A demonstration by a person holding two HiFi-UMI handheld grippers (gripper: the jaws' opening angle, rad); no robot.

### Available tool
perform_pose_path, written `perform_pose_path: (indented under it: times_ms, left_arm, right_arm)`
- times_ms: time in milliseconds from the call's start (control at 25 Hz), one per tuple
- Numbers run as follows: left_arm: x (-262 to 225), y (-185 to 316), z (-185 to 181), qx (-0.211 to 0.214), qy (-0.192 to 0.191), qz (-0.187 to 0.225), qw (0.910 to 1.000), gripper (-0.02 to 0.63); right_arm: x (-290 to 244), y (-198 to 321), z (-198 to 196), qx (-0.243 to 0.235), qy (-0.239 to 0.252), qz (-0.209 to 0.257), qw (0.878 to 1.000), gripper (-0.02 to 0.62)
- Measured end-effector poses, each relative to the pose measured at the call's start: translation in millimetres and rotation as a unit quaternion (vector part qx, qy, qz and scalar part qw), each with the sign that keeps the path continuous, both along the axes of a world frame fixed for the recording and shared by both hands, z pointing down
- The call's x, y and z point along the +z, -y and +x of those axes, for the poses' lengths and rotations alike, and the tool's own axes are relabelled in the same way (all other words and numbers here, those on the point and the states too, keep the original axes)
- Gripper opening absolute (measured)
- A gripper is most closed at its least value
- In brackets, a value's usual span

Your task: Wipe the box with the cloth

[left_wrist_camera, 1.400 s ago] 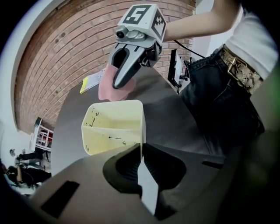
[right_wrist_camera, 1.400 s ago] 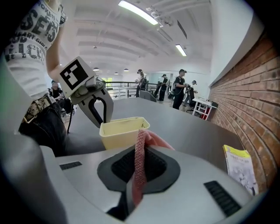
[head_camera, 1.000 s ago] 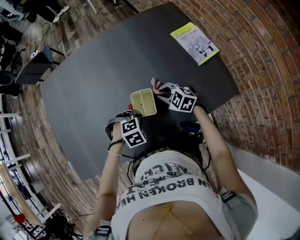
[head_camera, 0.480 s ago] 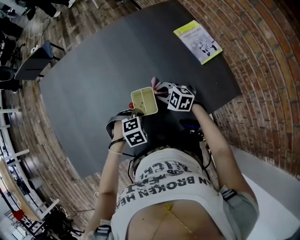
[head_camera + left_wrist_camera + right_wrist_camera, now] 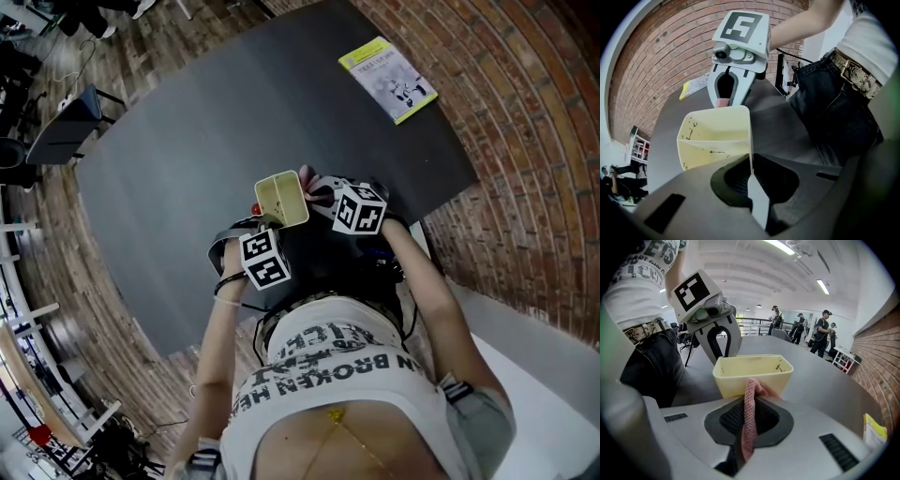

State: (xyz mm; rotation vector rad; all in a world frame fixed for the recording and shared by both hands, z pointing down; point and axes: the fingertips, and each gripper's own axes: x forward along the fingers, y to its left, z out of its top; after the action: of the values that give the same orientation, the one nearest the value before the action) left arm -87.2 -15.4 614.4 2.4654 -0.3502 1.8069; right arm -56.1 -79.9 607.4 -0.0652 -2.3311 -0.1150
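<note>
Pale yellow plastic box [image 5: 281, 199] hangs near the table's [image 5: 178, 141] near edge, its wall clamped in the left gripper's [image 5: 751, 176] jaws. The right gripper [image 5: 747, 437], jaws pinching the pink knitted cloth [image 5: 751, 394], has just slid up to it, ready to wipe.

The left gripper [image 5: 751, 174] points steeply down near the torso, jaws almost together, pinching the box [image 5: 712, 136] wall. The right gripper [image 5: 745, 423], just to its right, slants down, clamped on the cloth [image 5: 751, 392]. Both forearms reach forward, elbows bent.
</note>
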Motion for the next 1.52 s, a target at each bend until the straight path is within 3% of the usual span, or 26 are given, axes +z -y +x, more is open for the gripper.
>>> perform_pose_path:
  times_ms: [600, 920, 1120, 1320, 1400, 1520]
  left_arm:
    - [8.1, -2.8, 4.0, -0.020, 0.008, 0.006, 0.9997, 0.020]
    - [10.2, -4.6, 16.7, -0.130, -0.026, -0.022, 0.9909, 0.020]
    - [9.1, -3.9, 37.1, -0.229, -0.040, -0.023, 0.9724, 0.020]
    - [8.6, -2.9, 50.9, -0.291, -0.059, -0.020, 0.9545, 0.021]
    - [6.8, 0.0, 57.6, -0.297, -0.076, -0.012, 0.9518, 0.021]
    - [1.1, 1.5, 61.7, -0.257, -0.071, 0.021, 0.9636, 0.109]
  right_arm:
    - [-3.5, -45.5, 13.6, 0.004, 0.003, -0.008, 1.000, 0.017]
    - [-4.9, -42.3, 18.7, 0.036, 0.007, 0.002, 0.999, 0.017]
    - [-4.7, -33.2, 26.9, 0.068, 0.009, 0.005, 0.998, 0.017]
    - [-6.8, -27.3, 31.3, 0.085, 0.010, 0.009, 0.996, 0.017]
    - [-7.0, -22.1, 35.3, 0.098, 0.010, 0.016, 0.995, 0.017]
    - [-8.7, -14.0, 43.8, 0.119, 0.009, 0.023, 0.993, 0.017]
